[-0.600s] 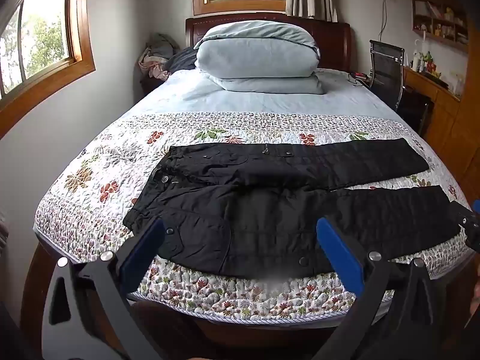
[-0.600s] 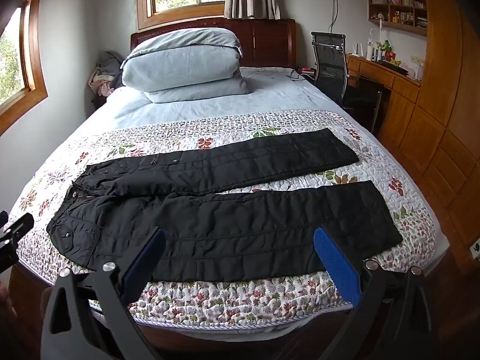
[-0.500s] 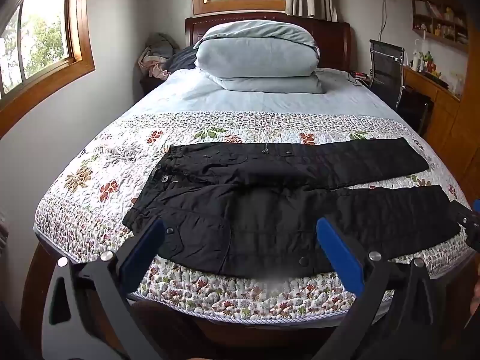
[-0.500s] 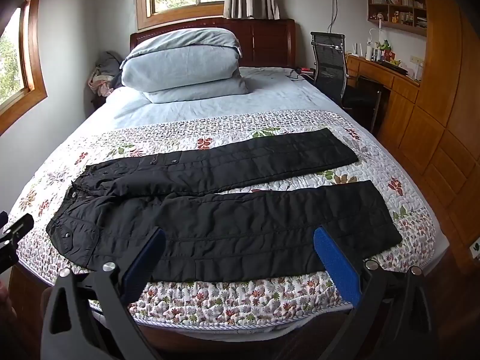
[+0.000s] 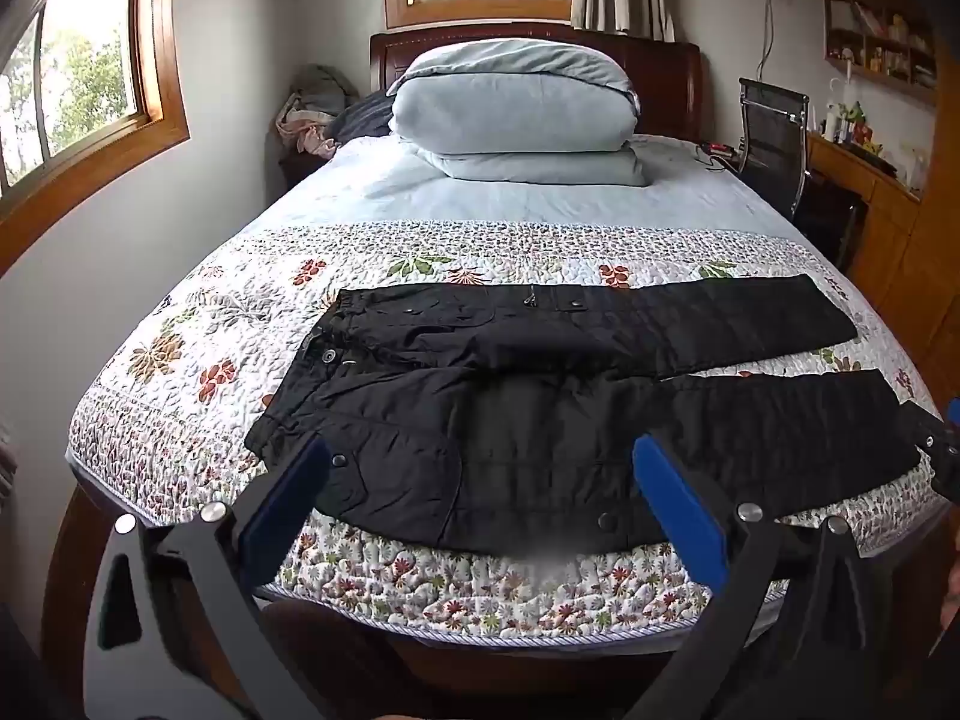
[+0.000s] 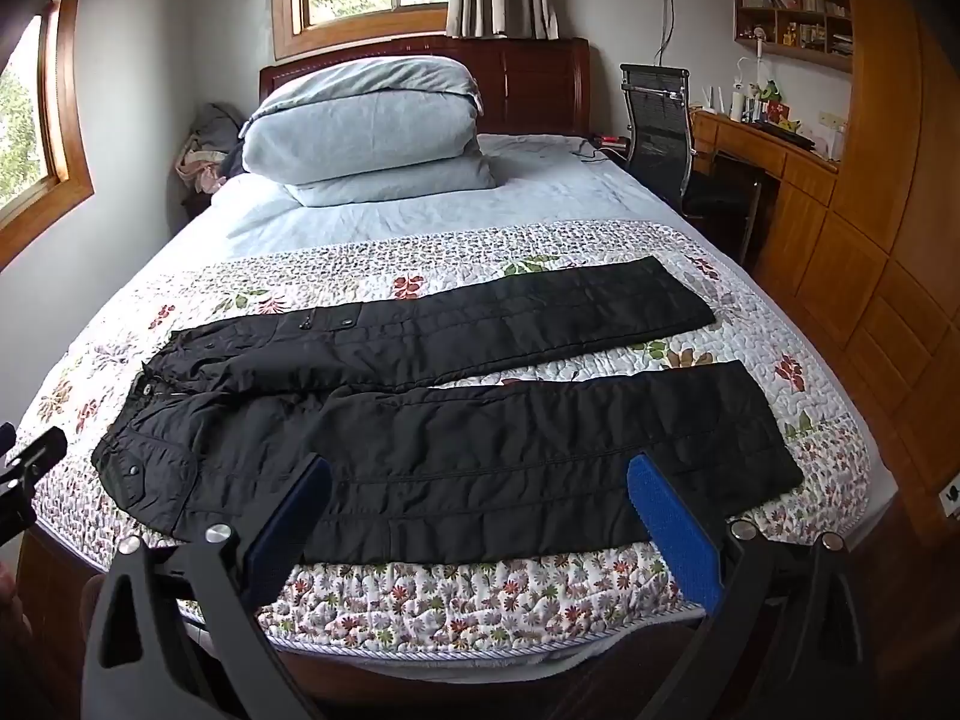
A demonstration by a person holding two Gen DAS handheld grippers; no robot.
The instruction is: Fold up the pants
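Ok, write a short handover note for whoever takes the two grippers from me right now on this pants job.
Left gripper: open, holds nothing, above the near bed edge by the waist.
Right gripper: open, holds nothing, over the near leg.
Black pants: flat on the floral quilt, waist at left, legs spread apart toward the right.
Done: pants laid out.
Left: every fold.

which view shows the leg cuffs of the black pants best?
Right wrist view: both cuffs of the black quilted pants lie fully in frame, away from the edges. Left wrist view favours the waistband; the far cuff shows, but the near cuff sits at the right edge behind the other gripper's tip.
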